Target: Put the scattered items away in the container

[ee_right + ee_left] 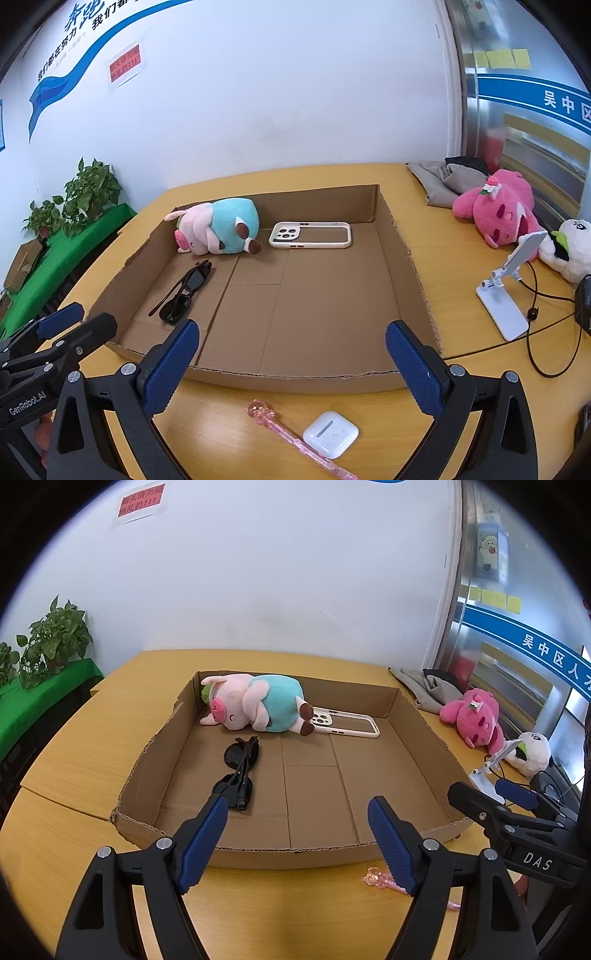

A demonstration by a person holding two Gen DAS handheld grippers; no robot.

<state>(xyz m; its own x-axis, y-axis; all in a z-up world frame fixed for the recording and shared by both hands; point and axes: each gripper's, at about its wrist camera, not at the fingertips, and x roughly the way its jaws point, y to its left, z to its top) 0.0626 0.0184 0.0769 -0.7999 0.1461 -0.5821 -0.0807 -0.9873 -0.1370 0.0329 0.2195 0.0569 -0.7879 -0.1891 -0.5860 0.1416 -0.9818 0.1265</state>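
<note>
Right gripper (291,354): jaws apart, empty.
Earbud case (330,434): just below it, nearer than left gripper (297,834), also apart.
Pink wand (291,435): lies diagonally beside.

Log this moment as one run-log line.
left gripper: open, empty | right gripper: open, empty | cardboard box: pig plush, phone case, sunglasses | table: pink pen, earbud case

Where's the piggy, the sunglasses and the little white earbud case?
Piggy (218,229): right wrist view, on its blue belly.
Sunglasses (176,307): right wrist view, on the nearer dark lens.
Earbud case (330,434): right wrist view, middle of its white lid.
</note>
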